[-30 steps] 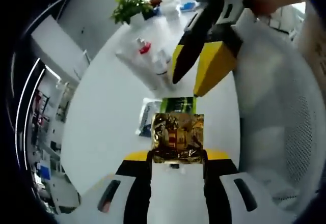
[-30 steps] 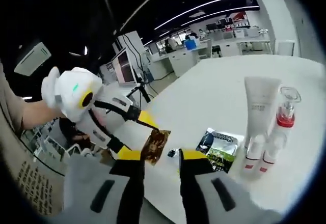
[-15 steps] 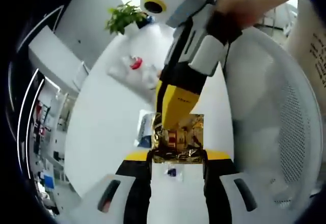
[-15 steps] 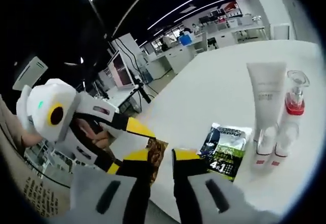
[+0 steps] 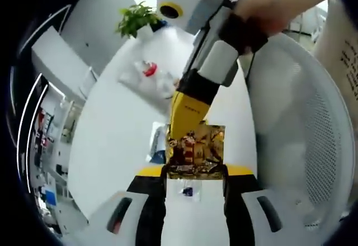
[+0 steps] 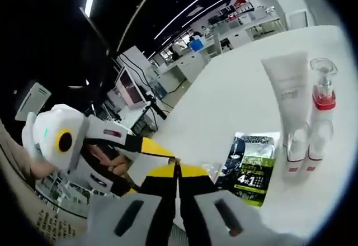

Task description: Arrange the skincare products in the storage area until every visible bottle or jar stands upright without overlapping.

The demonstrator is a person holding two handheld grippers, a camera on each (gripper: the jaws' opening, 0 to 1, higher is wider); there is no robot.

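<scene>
Left gripper view: the left tool [image 5: 194, 170] grips a gold foil sachet [image 5: 196, 151] between its jaws, held above the white counter [image 5: 117, 140]. The right tool [image 5: 189, 114], which a second ago hung open and well clear, has come down onto the sachet's upper edge. In the right gripper view its yellow jaws, a second ago parted, are now pressed together on that thin foil edge, so both tools appear to hold the sachet at once. This reads as a handover or a two-handed straightening of the sachet, a preliminary to placing it; the arranging proper appears not yet finished.

Right gripper view: the right tool [image 6: 178, 173] sits in front of a dark green-and-black sachet [image 6: 250, 168] lying flat on the counter. Just beside it stand a white tube [image 6: 288, 100], upright on its cap, a clear pump bottle with a red collar [image 6: 320, 98], and two small clear bottles with red bands [image 6: 302, 154], close together, none overlapping.

Surroundings: an open-plan office with desks, monitors and strip lights; a potted plant [image 5: 134, 17] at the counter's far end; a white mesh chair [image 5: 302, 123] beside the counter.
</scene>
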